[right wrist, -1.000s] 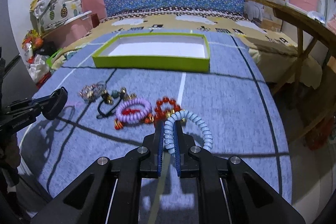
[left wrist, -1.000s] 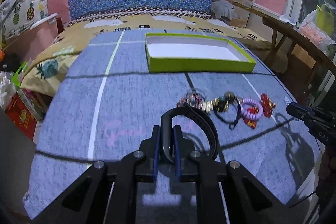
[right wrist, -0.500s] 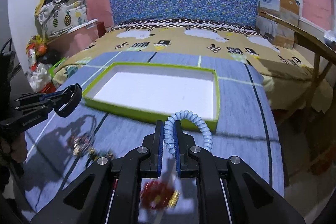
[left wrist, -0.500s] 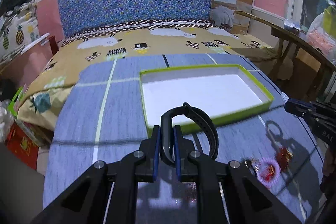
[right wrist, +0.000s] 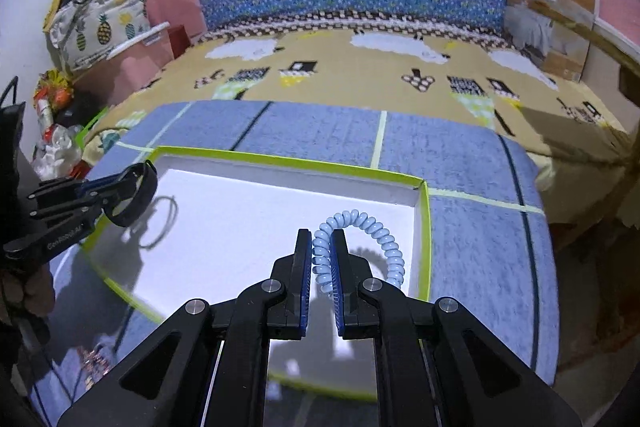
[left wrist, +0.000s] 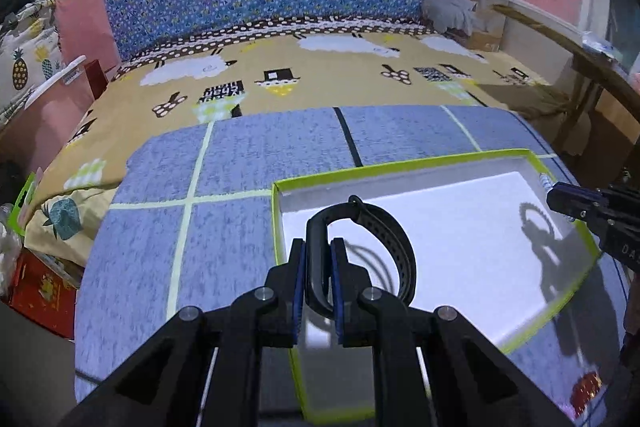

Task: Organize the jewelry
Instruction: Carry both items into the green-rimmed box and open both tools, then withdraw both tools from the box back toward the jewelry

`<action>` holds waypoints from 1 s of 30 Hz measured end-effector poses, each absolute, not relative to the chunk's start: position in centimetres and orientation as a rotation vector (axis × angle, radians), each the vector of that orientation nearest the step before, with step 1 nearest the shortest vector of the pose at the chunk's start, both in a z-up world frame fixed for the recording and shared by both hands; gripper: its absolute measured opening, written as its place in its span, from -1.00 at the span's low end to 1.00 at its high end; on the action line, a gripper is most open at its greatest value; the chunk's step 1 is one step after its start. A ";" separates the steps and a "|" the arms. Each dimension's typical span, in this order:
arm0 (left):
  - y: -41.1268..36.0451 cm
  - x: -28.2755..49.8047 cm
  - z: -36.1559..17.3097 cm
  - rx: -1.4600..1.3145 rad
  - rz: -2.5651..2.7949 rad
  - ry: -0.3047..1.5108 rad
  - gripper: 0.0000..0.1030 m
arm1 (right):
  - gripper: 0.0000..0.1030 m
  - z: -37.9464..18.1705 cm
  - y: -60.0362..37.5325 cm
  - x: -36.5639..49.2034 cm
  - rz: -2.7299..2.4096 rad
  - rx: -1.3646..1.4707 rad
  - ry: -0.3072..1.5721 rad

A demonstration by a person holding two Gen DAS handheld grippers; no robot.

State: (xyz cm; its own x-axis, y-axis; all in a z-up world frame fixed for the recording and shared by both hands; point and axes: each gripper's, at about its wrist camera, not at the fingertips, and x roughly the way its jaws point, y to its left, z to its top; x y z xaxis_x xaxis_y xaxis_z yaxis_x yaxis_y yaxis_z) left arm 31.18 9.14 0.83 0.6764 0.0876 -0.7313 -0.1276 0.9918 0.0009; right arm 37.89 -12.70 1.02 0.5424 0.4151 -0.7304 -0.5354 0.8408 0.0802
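Black wristband [left wrist: 384,247] sits clamped in your L gripper [left wrist: 318,259], jaws pinched on its strap, loop hanging over the left part of the green-rimmed white tray [left wrist: 400,165]. Pale blue coil bracelet [right wrist: 360,239] is pinched between your R gripper [right wrist: 321,247] jaws, above the tray's right end near its wall. Tray rests on the blue-grey mat [left wrist: 240,235]. Red beads [left wrist: 586,389] lie on the mat outside the tray's near corner, w/ the patterned bedsheet [left wrist: 280,75] beyond.
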 end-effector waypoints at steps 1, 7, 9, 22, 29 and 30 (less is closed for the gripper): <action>9.2 31.7 0.6 -0.050 0.127 0.827 -0.76 | -0.82 0.7 -12.6 38.4 0.561 -0.162 0.831; 9.2 33.5 -0.5 -0.046 0.129 0.858 -0.75 | -0.82 -0.7 -12.3 40.6 0.548 -0.169 0.876; 9.1 33.8 -0.8 -0.052 0.130 0.872 -0.75 | -0.81 -1.2 -12.1 40.9 0.548 -0.172 0.893; 8.7 33.3 -0.5 -0.045 0.097 0.837 -0.57 | -0.43 -0.8 -12.3 40.2 0.556 -0.138 0.887; 8.8 29.2 2.1 -0.069 0.061 0.747 -0.56 | -0.43 2.2 -13.1 35.7 0.575 -0.126 0.792; 8.8 28.5 2.5 -0.072 0.054 0.734 -0.56 | -0.43 2.6 -13.2 34.9 0.578 -0.124 0.781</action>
